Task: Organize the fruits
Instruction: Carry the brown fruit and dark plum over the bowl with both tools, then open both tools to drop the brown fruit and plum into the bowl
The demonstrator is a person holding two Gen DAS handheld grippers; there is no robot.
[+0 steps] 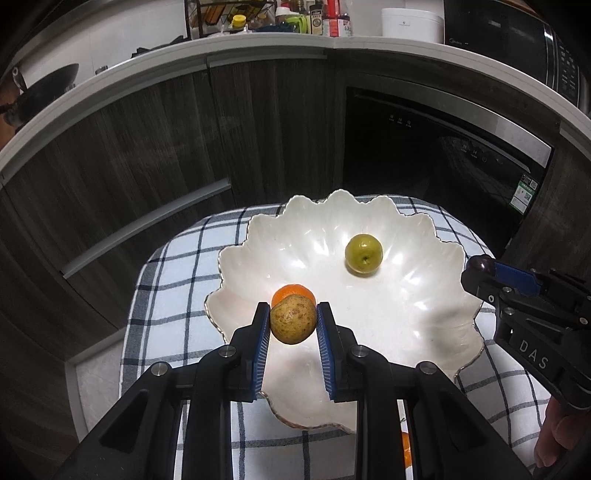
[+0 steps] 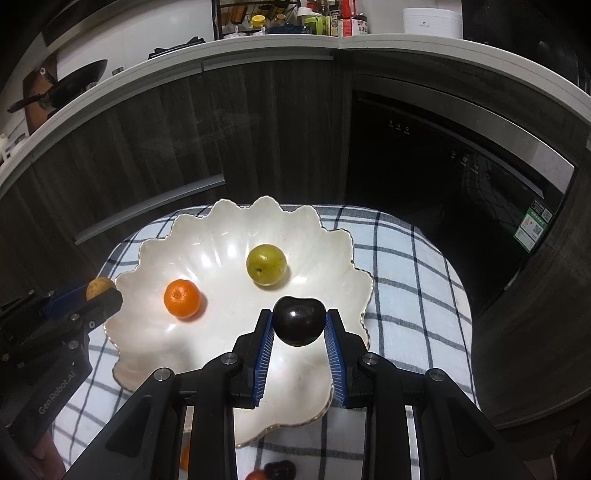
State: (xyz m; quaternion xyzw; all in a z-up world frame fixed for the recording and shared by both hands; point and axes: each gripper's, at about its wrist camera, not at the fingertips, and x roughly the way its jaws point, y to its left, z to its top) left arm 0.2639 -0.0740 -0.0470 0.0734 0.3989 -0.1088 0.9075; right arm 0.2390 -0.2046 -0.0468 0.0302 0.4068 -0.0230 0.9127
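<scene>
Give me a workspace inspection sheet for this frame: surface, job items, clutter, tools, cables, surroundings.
Surface: checked cloth under white scalloped bowl.
Job's things: orange and green fruit lie apart in the bowl; brown speckled fruit and dark fruit are held over it; more fruit, partly hidden, on the cloth at the near edge.
Clutter: nothing seen.
Tools: left tool shut on the brown speckled fruit; right tool shut on the dark fruit.
Cables: nothing seen.
Surroundings: dark wood cabinets, counter with bottles, pan.
</scene>
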